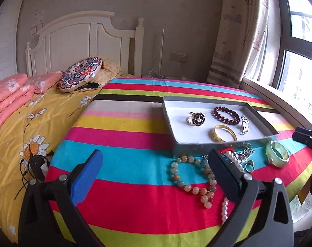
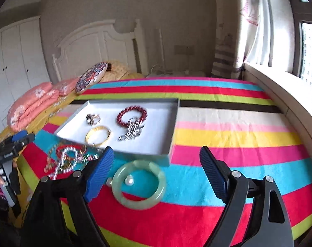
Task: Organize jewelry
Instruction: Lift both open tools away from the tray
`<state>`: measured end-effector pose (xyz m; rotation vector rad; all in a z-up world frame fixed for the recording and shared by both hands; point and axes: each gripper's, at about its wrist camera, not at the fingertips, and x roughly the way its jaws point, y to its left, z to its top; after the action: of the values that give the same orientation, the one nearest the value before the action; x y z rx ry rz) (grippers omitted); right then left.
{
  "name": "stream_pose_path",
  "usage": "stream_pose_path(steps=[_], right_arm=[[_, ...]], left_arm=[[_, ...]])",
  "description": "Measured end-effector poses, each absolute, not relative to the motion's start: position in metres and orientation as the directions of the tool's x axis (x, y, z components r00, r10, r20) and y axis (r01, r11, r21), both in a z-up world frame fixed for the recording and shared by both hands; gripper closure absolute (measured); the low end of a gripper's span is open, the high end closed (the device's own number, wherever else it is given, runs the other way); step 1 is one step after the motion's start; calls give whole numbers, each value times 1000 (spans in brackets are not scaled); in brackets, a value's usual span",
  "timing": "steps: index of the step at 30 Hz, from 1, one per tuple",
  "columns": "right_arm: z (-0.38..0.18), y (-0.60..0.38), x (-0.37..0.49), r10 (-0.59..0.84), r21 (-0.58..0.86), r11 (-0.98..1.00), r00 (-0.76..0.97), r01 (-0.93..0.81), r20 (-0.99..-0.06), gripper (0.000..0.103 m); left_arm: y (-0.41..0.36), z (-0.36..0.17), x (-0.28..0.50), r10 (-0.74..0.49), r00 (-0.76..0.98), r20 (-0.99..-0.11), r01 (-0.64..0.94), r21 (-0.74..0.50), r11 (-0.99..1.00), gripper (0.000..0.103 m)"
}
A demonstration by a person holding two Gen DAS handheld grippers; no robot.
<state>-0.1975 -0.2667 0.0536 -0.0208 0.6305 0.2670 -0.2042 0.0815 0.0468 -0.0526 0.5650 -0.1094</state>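
Observation:
A grey shallow box with a white floor sits on the striped cloth. In it lie a red bead bracelet, a gold bangle, a black flower ring and a silver brooch. In front of the box lie a pastel bead necklace, a pearl strand, a small ring and a green jade bangle. My left gripper is open above the cloth beside the necklace. My right gripper is open around the jade bangle, above it.
A bed with a yellow daisy quilt, pink folded bedding and a round patterned cushion lies to the left. A window sill and curtain are on the right. The left gripper's body shows in the right wrist view.

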Motion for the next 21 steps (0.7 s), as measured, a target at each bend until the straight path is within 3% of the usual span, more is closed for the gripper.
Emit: stream_pose_path(steps=[6,10,14,15,17,18,19,21], right_arm=[[43,-229,-223,295,-99,892,735,-441,-610,44],[36,-217,-213,324,-116,844,670,-523,-668,67],[36,-229,-195,367,-35,844,623,-536,-691,68],[37,-237,-188,358,-1,870,633,-493,-686,67],[36,-250,-181,325,31,906,649,-421,-688,48],[36,-253,-183,309,31,918,664,-396,-680,29],[36,-255,-186,301,27,924,681,-382,-668,16],[31,-252,-192,308,30,919,671,-393,-674,15]], left_arm=[[69,36,-209,-215,803,-556,164,-140,976,2],[55,32,-217,-282,773,-568,243,-146,959,2],[40,28,-223,-310,752,-582,295,-123,948,2],[38,27,-223,-305,752,-584,297,-113,948,2],[34,24,-224,-300,751,-589,301,-99,949,2],[33,23,-224,-301,749,-591,303,-99,948,2],[33,22,-224,-304,746,-593,303,-104,947,2],[34,21,-223,-308,741,-596,302,-113,946,2]])
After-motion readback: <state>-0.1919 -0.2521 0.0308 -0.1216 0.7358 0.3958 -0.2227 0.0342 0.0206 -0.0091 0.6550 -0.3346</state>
